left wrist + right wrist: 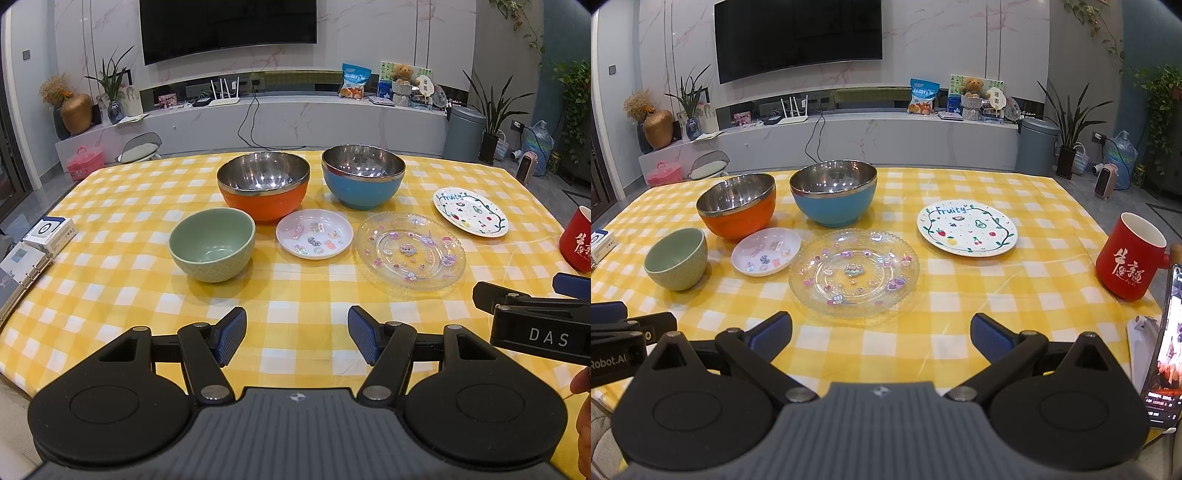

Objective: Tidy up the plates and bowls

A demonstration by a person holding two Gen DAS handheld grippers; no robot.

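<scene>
On the yellow checked tablecloth (295,295) stand three bowls: a green ceramic bowl (212,243) (676,258), an orange steel-lined bowl (263,185) (737,205) and a blue steel-lined bowl (363,175) (833,192). Three plates lie near them: a small white plate (314,233) (766,251), a clear glass plate (410,254) (854,271) and a white "Fruity" plate (471,211) (967,228). My left gripper (297,334) hangs open short of the green bowl and the small plate, holding nothing. My right gripper (881,334) is open just short of the glass plate, also empty.
A red mug (1128,258) (576,238) stands at the table's right edge, with a phone on a stand (1161,332) beside it. Boxes and a binder (33,251) lie at the left edge. Bare cloth runs along the near side. A TV wall and shelf sit beyond.
</scene>
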